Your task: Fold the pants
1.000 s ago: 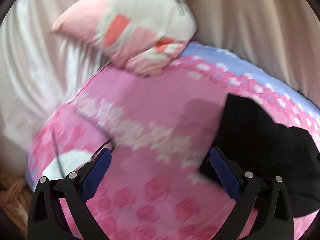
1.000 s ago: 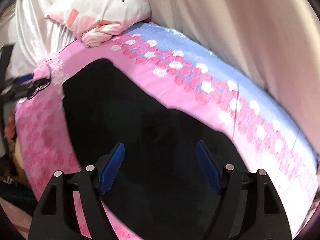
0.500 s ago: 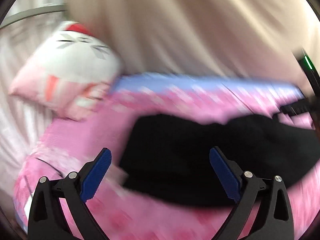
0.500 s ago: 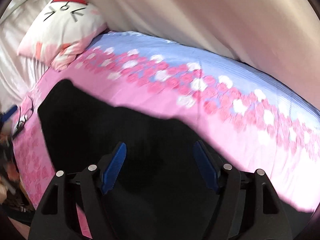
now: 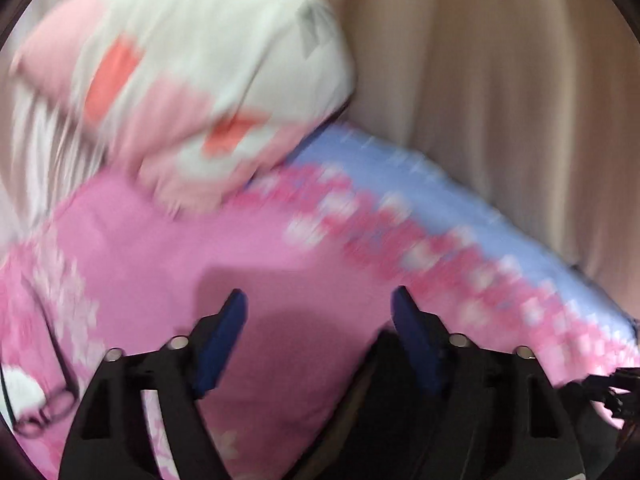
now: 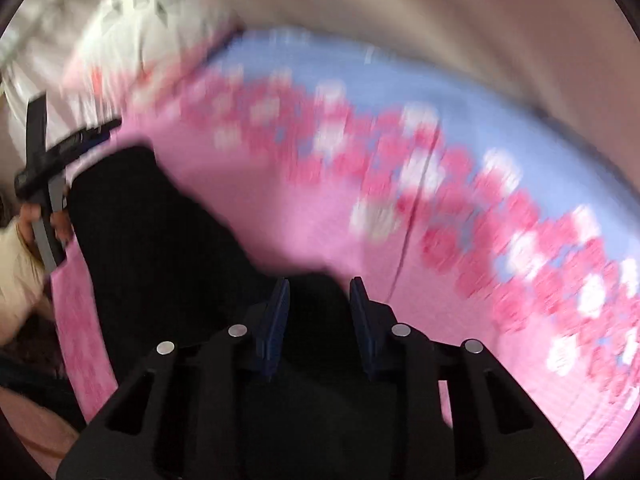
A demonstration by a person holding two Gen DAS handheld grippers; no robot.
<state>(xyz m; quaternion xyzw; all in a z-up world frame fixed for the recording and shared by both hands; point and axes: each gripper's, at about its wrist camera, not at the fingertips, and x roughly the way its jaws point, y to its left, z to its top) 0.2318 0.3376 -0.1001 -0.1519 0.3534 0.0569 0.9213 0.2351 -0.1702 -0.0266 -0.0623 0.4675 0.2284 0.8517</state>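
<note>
Black pants (image 6: 168, 248) lie on the pink flowered bedspread (image 6: 312, 216). In the right wrist view my right gripper (image 6: 319, 296) is over the pants' near edge, its blue pads a narrow gap apart with black cloth between and under them. My left gripper (image 5: 320, 312) is open over bare pink spread (image 5: 168, 248); black cloth (image 5: 384, 412) lies under its right finger. The left gripper also shows in the right wrist view (image 6: 60, 152) at the pants' far left end. Both views are blurred.
A white and pink cat-print pillow (image 5: 192, 80) rests at the head of the bed. A beige curtain (image 5: 500, 100) hangs along the far side. Black-framed glasses (image 5: 48, 408) lie on the spread at the left.
Both grippers have narrowed, the right much more. The left view has swung back toward the pillow. The right gripper has dropped to the pants' edge.
</note>
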